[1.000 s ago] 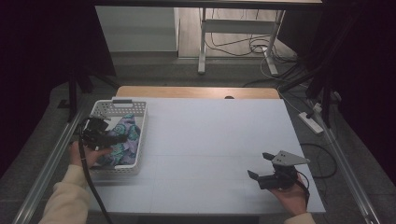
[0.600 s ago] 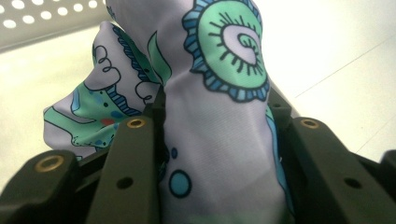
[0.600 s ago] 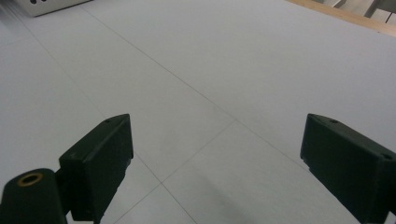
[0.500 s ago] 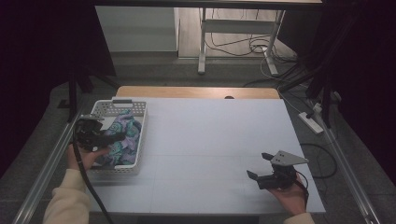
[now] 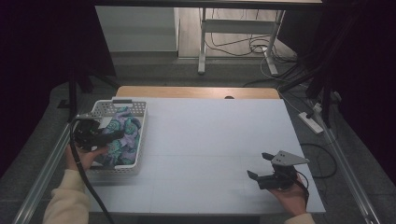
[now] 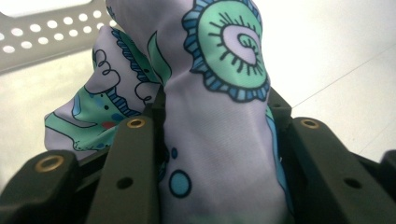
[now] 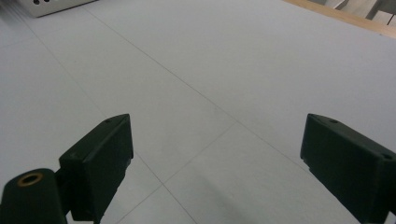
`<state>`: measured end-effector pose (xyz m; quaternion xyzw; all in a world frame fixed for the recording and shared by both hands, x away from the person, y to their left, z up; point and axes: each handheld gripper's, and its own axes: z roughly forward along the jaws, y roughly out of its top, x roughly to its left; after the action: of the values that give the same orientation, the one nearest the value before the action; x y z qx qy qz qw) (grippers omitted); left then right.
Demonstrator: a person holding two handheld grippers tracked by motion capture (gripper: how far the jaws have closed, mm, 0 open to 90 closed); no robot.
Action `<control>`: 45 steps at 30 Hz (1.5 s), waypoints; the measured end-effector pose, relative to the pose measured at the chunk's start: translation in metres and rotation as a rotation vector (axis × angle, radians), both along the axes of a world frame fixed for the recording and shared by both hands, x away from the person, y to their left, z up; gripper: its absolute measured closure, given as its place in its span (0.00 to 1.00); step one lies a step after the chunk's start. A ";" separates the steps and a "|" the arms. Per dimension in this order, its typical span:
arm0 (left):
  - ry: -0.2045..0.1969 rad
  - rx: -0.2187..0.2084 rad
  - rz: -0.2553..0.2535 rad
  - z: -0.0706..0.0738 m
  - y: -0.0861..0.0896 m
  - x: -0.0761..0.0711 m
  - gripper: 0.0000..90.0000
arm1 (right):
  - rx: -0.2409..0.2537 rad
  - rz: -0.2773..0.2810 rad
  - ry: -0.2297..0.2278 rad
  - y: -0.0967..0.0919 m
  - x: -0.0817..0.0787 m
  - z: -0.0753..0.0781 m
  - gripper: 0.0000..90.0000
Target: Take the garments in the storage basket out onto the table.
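A white perforated basket (image 5: 120, 103) sits at the table's left edge with a patterned cloth (image 5: 123, 137) bunched inside. The cloth is lilac with green and blue swirls. My left gripper (image 5: 119, 135) reaches over the basket from the left and is shut on a fold of that cloth. In the left gripper view the cloth (image 6: 224, 140) fills the gap between the black jaws of the left gripper (image 6: 217, 102), and the basket wall (image 6: 42, 37) shows behind. My right gripper (image 5: 258, 164) rests low at the table's front right, open and with nothing in it. The right gripper (image 7: 219, 126) faces bare table.
The white table top (image 5: 210, 135) stretches between the two hands, with a wooden strip (image 5: 196, 92) along its far edge. Metal rails run down both sides. A corner of the basket (image 7: 51, 5) shows far off in the right gripper view.
My left gripper has shifted slightly to the left over the basket, still with the cloth in it. The right hand has stayed put.
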<state>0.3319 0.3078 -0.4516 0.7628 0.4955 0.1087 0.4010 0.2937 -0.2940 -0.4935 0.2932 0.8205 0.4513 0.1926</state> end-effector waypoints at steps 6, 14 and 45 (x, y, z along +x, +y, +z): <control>-0.014 0.001 0.000 0.003 -0.001 -0.001 0.67 | -0.003 -0.001 -0.003 0.000 0.000 0.000 0.11; -0.036 -0.015 0.014 0.008 0.002 -0.004 0.67 | -0.003 -0.002 -0.002 -0.001 0.000 0.000 0.11; -0.145 -0.142 0.050 0.030 0.019 -0.018 0.67 | -0.005 -0.008 -0.004 -0.002 0.000 -0.001 0.11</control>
<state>0.3136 0.3267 -0.4212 0.7099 0.4907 0.1382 0.4860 0.2932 -0.2956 -0.4941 0.2950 0.8203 0.4489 0.1967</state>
